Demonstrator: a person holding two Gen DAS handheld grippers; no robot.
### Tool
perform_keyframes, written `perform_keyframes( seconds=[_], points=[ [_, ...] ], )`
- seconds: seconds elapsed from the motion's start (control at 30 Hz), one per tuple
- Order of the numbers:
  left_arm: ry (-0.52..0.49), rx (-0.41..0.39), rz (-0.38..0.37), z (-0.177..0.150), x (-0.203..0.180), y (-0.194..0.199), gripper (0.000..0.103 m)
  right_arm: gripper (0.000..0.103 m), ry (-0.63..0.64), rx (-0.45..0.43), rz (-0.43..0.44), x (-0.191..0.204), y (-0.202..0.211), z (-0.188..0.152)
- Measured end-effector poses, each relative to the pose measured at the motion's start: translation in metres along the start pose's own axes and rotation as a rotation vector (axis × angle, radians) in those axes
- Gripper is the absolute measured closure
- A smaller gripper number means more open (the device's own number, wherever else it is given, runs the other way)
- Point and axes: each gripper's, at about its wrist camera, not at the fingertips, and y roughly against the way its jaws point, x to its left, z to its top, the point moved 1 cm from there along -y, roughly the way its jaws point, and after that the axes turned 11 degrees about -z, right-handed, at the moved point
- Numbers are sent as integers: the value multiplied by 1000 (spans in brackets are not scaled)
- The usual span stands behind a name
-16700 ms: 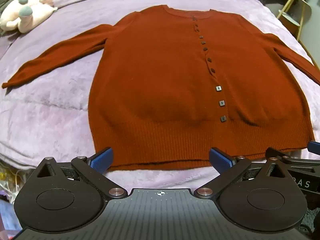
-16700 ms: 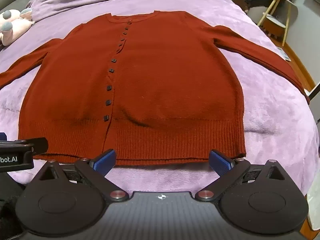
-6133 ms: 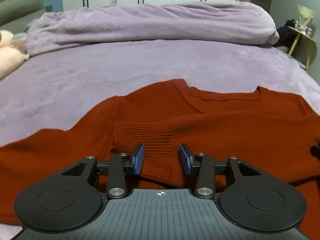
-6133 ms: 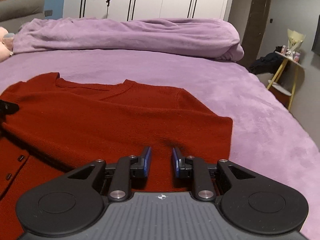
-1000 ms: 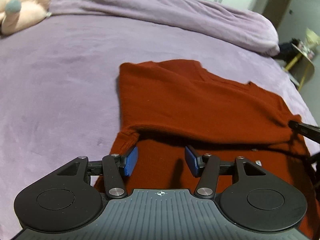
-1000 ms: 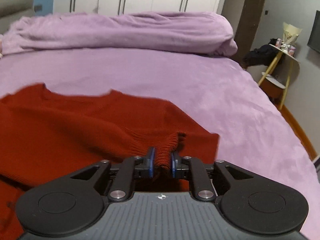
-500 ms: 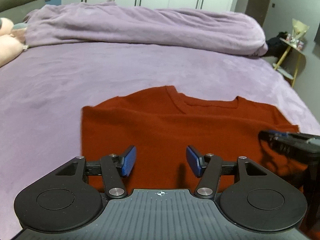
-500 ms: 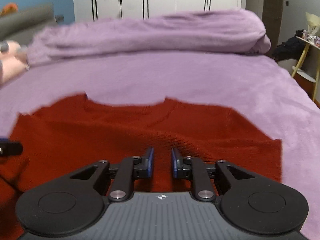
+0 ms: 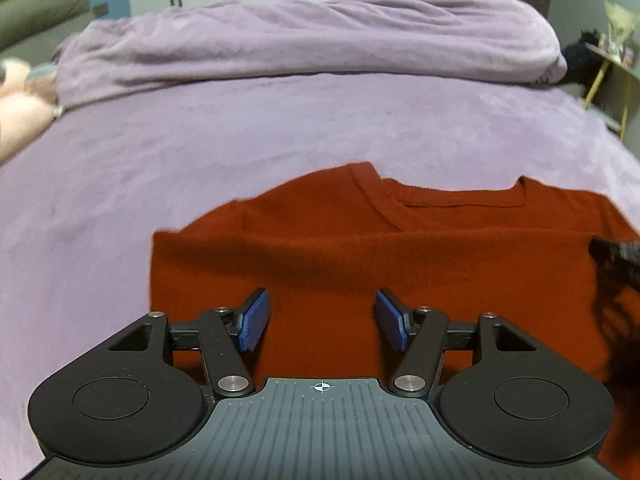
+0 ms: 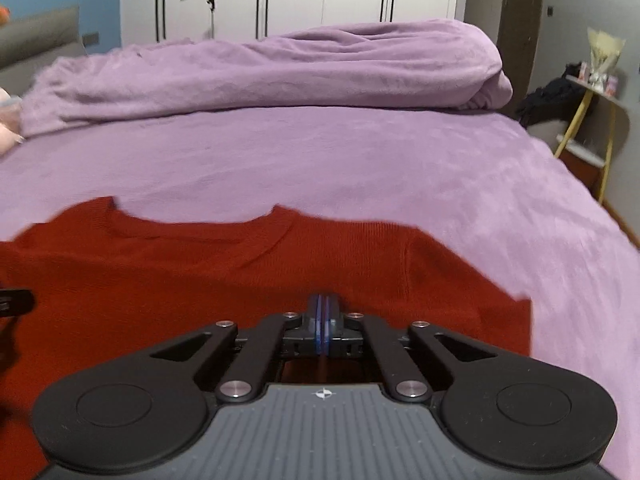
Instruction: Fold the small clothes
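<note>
The rust-red cardigan (image 9: 400, 256) lies on the purple bed (image 9: 280, 128) as a compact block, and both tools are over its near part. No sleeve trails out to either side in either view, so the sleeves look tucked in and the body looks doubled over; the neckline (image 9: 452, 198) sits at the far edge, straight ahead of both tools.

Left tool (image 9: 322, 320): blue pads spread, and they have just been opening wider, with bare knit showing below the gap and nothing pinched. Right tool (image 10: 323, 322): pads pressed together, having just been closing, and no fabric shows between them, so it looks empty over the cloth. Its dark tip (image 9: 616, 250) pokes in at the right edge of the left view, level with the fold's upper layer.

My read: the main folds are in and both tools have let go. The left edge of the block (image 9: 154, 268) runs fairly straight from the left tool's side; the right corner (image 10: 520, 312) looks a touch skewed. What may be left is one more halving or a tidy of that corner, though the near hem is hidden under the tools, so I cannot tell how square it sits there. A heaped blanket (image 10: 280, 76) lies far beyond.
</note>
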Motion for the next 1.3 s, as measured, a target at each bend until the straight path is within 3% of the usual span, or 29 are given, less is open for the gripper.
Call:
perform_keyframes(
  seconds=[0.13, 0.2, 0.3, 0.53, 0.67, 0.7, 0.77, 0.87, 0.97, 1.1, 1.3],
  points=[
    [30, 1, -35, -21, -1, 24, 35, 99, 11, 14, 23, -17, 30, -39],
    [35, 5, -26, -29, -4, 23, 32, 99, 14, -31, 39, -26, 39, -56],
    [17, 11, 1, -29, -11, 20, 30, 99, 13, -20, 27, -28, 40, -55],
    [-5, 75, 24, -31, -16, 25, 27, 99, 179, -40, -61, -7, 40, -54],
    [-75, 97, 43, -39, -24, 38, 27, 97, 231, 34, -88, -8, 50, -45],
    [-88, 100, 43, -41, -25, 43, 27, 87, 225, 70, -108, -11, 55, -43],
    [-99, 102, 38, -47, -26, 57, 27, 82, 163, 128, -120, -23, 67, -45],
    [-68, 111, 16, -60, -18, 80, 27, 66, 17, 163, -11, -52, 114, -72],
    [-41, 107, -6, -82, -10, 109, 27, 61, -92, 199, 77, -77, 169, -118],
    [12, 119, -12, -116, -1, 148, 25, 57, -186, 202, 78, -99, 235, -180],
    [158, 83, -31, -167, 21, 200, 23, 48, -203, 196, 66, -110, 276, -208]
  ],
)
